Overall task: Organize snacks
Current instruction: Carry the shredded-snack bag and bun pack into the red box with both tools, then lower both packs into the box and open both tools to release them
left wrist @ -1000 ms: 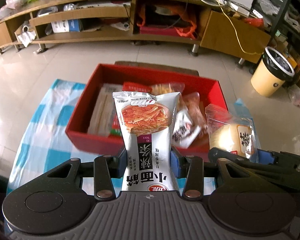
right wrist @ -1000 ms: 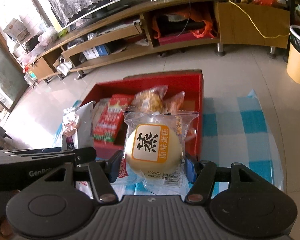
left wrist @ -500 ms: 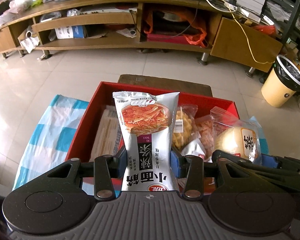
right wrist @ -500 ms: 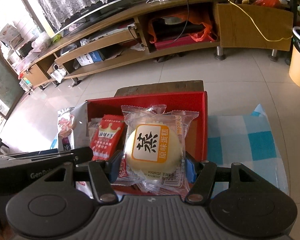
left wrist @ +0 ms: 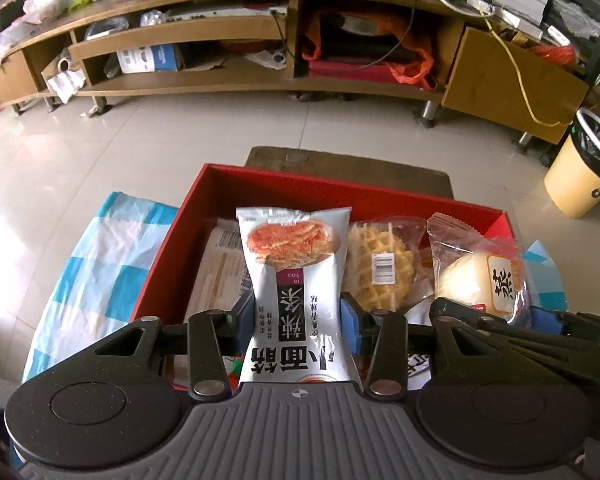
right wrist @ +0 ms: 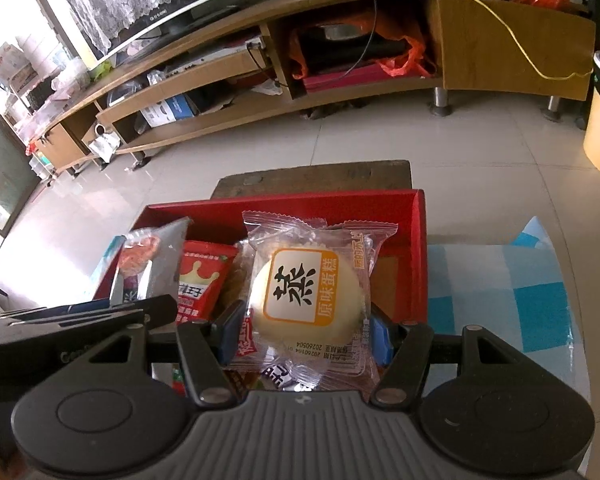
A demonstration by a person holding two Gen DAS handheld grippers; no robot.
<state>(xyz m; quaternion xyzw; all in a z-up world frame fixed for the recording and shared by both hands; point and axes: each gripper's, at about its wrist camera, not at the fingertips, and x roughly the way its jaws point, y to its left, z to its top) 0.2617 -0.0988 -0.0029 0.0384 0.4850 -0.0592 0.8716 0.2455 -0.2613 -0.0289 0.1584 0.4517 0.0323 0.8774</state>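
My left gripper is shut on a white spicy-strip snack bag, held upright over the red box. My right gripper is shut on a clear-wrapped steamed cake with an orange label, held above the right half of the red box. The cake and the right gripper show at the right edge of the left wrist view. The snack bag shows at the left of the right wrist view. Inside the box lie a waffle pack, a beige flat pack and a red packet.
The box rests on a table with a blue-and-white checked cloth. A brown stool stands just beyond the box. Farther off are the tiled floor, a long wooden TV cabinet and a yellow waste bin.
Both grippers have moved forward and slightly down with their snacks, from in front of the box to over it. The box now fills more of the lower view.
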